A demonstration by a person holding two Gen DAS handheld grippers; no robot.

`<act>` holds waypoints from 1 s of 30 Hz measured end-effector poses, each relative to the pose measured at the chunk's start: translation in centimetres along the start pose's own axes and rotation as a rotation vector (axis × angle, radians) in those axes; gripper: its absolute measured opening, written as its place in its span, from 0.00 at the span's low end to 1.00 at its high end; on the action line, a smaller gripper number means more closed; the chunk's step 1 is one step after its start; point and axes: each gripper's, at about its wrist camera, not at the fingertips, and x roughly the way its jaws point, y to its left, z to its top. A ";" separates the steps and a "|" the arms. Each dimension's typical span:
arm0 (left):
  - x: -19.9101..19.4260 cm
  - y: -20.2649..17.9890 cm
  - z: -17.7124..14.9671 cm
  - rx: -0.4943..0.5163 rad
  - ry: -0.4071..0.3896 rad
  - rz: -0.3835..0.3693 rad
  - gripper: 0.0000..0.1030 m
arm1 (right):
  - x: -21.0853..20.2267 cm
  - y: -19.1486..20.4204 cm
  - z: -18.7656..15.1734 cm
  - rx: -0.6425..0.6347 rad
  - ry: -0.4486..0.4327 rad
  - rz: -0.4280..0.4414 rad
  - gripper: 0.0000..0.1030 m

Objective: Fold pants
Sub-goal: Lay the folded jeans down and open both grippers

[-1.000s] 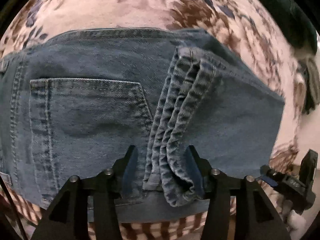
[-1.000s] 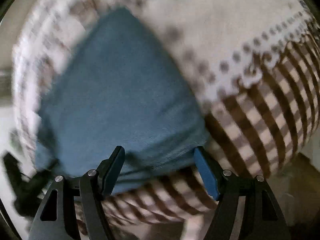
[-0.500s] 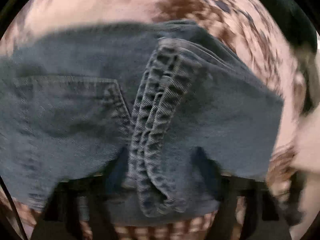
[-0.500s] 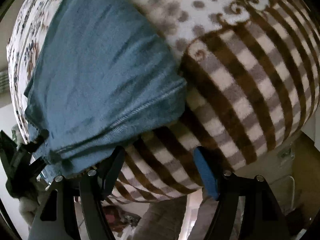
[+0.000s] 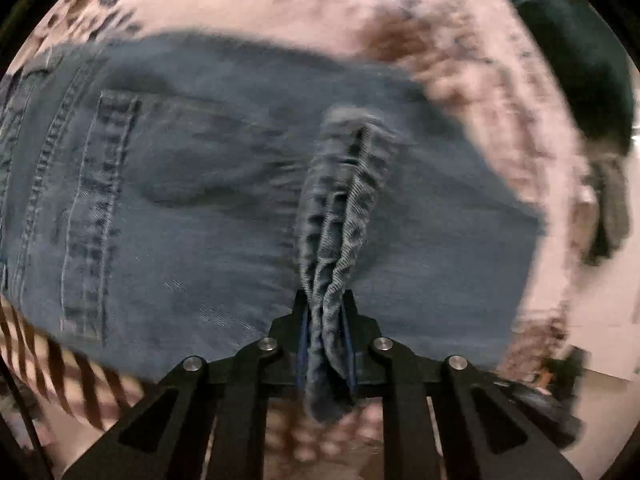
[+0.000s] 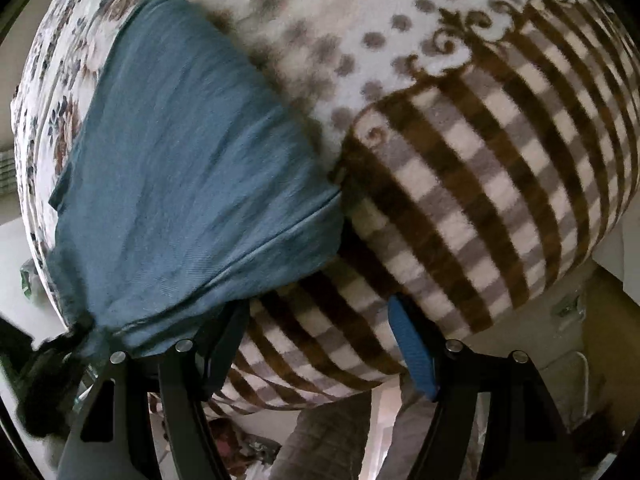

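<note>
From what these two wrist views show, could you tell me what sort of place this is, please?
Probably a bedroom at home: the jeans lie on a soft plush blanket with brown checks and flowers, seemingly spread over a bed, and household clutter shows on the floor below its edge.

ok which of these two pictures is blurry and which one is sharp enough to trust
Left wrist view: motion-smeared, the jeans stitching and floral blanket streaked, though the left gripper stays crisp, pinching the bunched hems. Right wrist view: much sharper, the checked blanket clear, slight softness toward the upper left rim.
</note>
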 end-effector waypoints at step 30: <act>2.7 -5.2 -3.5 0.419 -0.043 0.086 0.43 | 1.0 10.0 -2.0 -0.517 0.094 -0.126 0.27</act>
